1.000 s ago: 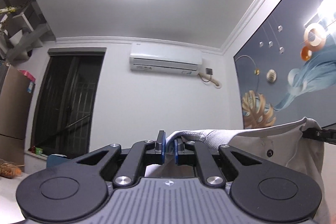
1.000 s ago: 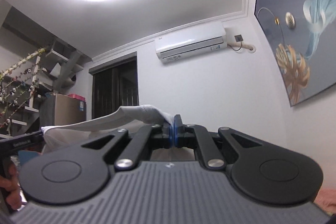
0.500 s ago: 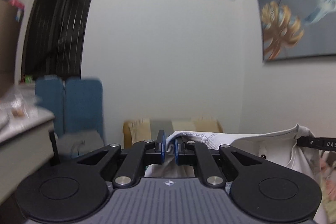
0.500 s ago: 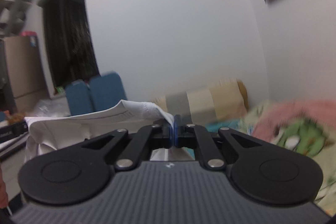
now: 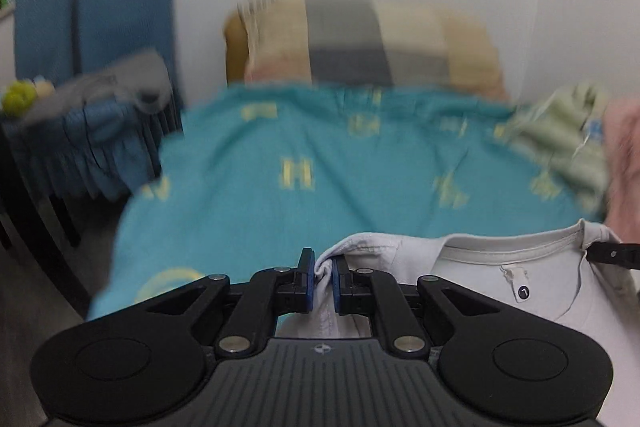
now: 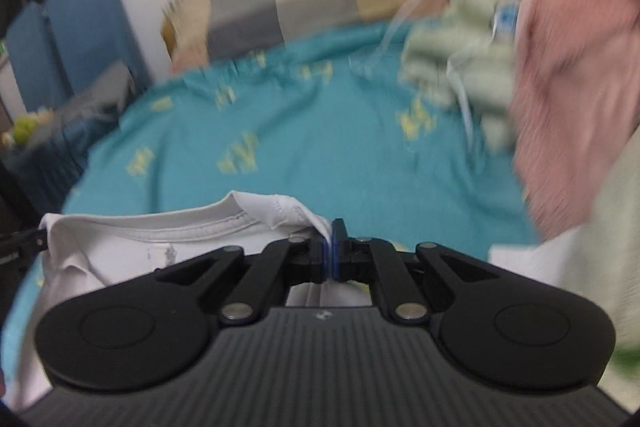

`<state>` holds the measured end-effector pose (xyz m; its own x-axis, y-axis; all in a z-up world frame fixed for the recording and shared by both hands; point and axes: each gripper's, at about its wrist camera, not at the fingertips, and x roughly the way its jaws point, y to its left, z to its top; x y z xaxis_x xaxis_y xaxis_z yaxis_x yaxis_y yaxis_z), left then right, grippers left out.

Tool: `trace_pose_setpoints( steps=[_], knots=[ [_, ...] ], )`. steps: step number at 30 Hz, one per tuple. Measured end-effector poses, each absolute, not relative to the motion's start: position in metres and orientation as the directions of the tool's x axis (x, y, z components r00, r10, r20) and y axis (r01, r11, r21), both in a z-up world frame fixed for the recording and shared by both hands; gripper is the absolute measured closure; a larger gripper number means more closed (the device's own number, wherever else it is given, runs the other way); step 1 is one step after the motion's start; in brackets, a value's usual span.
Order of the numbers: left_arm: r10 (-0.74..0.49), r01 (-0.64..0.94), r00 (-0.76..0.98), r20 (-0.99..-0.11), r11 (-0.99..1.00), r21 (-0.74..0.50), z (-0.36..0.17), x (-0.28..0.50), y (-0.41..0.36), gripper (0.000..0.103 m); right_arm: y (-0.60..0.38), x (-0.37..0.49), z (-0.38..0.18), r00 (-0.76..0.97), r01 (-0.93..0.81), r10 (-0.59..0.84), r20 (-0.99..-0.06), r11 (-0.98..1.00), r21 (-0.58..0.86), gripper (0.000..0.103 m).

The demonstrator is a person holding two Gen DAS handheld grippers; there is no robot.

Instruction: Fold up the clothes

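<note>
A: Where's the shirt (image 5: 500, 291)?

B: Strung over the bed (image 5: 320, 163); my left jaws (image 5: 322, 283) and right jaws (image 6: 331, 255) each pinch a shoulder. Light, floppy stuff, so shoulder seams look best.

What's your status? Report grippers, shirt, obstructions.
Left gripper and right gripper both shut on white T-shirt, one shoulder each. Teal bedsheet ahead. Pink garment heaped at its right.
</note>
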<state>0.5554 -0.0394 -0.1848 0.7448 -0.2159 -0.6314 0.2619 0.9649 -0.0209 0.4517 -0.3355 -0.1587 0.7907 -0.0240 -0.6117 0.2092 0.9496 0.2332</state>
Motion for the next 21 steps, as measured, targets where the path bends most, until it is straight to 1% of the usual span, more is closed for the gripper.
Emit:
trace_pose_setpoints(
  steps=[1, 3, 6, 7, 8, 9, 14, 17, 19, 21],
  knots=[
    [-0.215, 0.265, 0.738, -0.639, 0.964, -0.019, -0.191, 0.557, -0.04, 0.093, -0.337, 0.454, -0.168, 0.782, 0.212, -0.017, -0.623, 0.947, 0.24, 0.096],
    [-0.217, 0.274, 0.733, -0.645, 0.962, -0.012, -0.196, 0.554, -0.04, 0.091, -0.338, 0.451, -0.173, 0.789, 0.211, -0.005, -0.614, 0.941, 0.263, 0.095],
    [-0.216, 0.278, 0.731, -0.647, 0.961, -0.007, -0.191, 0.549, -0.037, 0.076, -0.336, 0.441, -0.159, 0.782, 0.199, 0.001, -0.623, 0.948, 0.25, 0.085],
    [-0.217, 0.274, 0.735, -0.642, 0.962, -0.011, -0.181, 0.541, -0.032, 0.061, -0.335, 0.438, -0.153, 0.78, 0.19, 0.005, -0.626, 0.951, 0.245, 0.074],
    [-0.216, 0.27, 0.74, -0.637, 0.963, -0.013, -0.168, 0.528, -0.027, 0.051, -0.335, 0.43, -0.145, 0.784, 0.18, 0.013, -0.621, 0.952, 0.247, 0.064],
    [-0.216, 0.266, 0.745, -0.631, 0.964, -0.016, -0.154, 0.516, -0.021, 0.047, -0.335, 0.421, -0.138, 0.791, 0.169, 0.021, -0.611, 0.953, 0.252, 0.063],
    [-0.215, 0.258, 0.779, -0.588, 0.966, -0.012, -0.089, 0.438, 0.0, 0.039, -0.321, 0.354, -0.09, 0.819, 0.141, 0.037, -0.573, 0.954, 0.264, 0.063],
    [-0.221, 0.261, 0.806, -0.549, 0.965, -0.005, -0.051, 0.364, 0.011, 0.033, -0.309, 0.298, -0.062, 0.835, 0.124, 0.064, -0.546, 0.946, 0.3, 0.063],
    [-0.231, 0.262, 0.816, -0.531, 0.965, -0.016, -0.03, 0.313, 0.021, 0.033, -0.3, 0.258, -0.045, 0.843, 0.112, 0.078, -0.531, 0.942, 0.316, 0.063],
    [-0.238, 0.264, 0.825, -0.512, 0.964, -0.023, -0.013, 0.261, 0.028, 0.03, -0.288, 0.218, -0.029, 0.85, 0.097, 0.085, -0.52, 0.945, 0.313, 0.063]
  ],
)
